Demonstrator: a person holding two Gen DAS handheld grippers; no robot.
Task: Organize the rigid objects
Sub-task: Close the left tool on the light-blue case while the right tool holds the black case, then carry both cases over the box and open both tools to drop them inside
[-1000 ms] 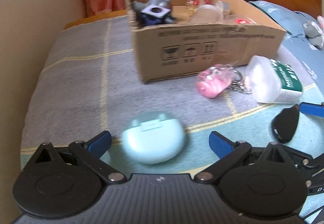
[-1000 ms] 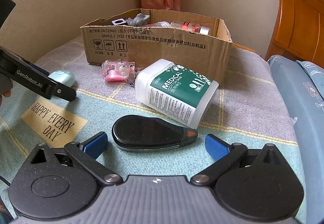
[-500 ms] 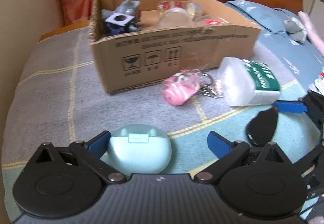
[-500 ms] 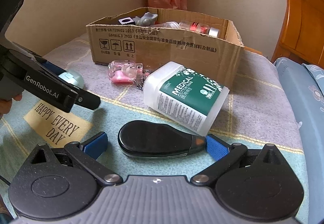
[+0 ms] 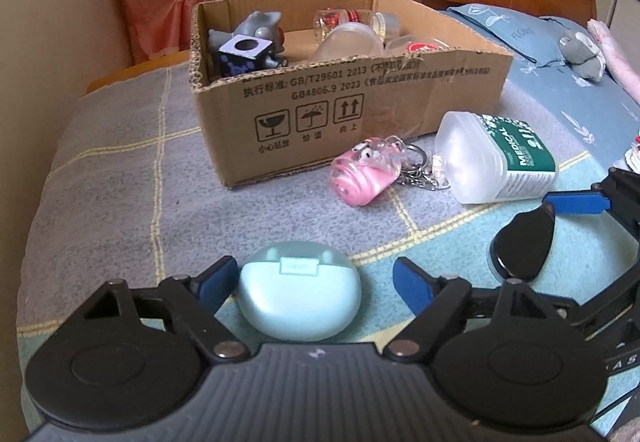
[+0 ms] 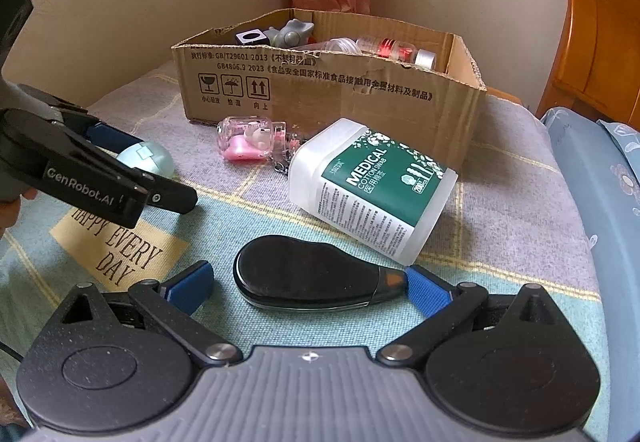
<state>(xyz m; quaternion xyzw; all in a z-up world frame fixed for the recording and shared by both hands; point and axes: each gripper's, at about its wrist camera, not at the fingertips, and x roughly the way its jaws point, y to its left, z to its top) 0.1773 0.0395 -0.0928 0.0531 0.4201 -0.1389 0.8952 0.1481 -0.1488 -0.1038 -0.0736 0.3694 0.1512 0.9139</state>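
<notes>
Box (image 5: 320, 122) partly filled; we're closing left gripper (image 5: 312, 282) around mint case (image 5: 300, 298), right gripper (image 6: 308, 286) apart astride black case (image 6: 304, 274); keychain (image 5: 364, 174), swab jar (image 5: 492, 158) left.

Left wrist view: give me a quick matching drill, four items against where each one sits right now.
Items:
1. mint earbud case
2. black oval case
3. pink keychain
4. grey toy figure

Places:
A. inside the cardboard box
B. between the left tongs, whose jaws are closing
C. on the blanket beside the cotton swab tub
D. between the right tongs

Pairs: 1-B, 2-D, 3-C, 4-A
</notes>
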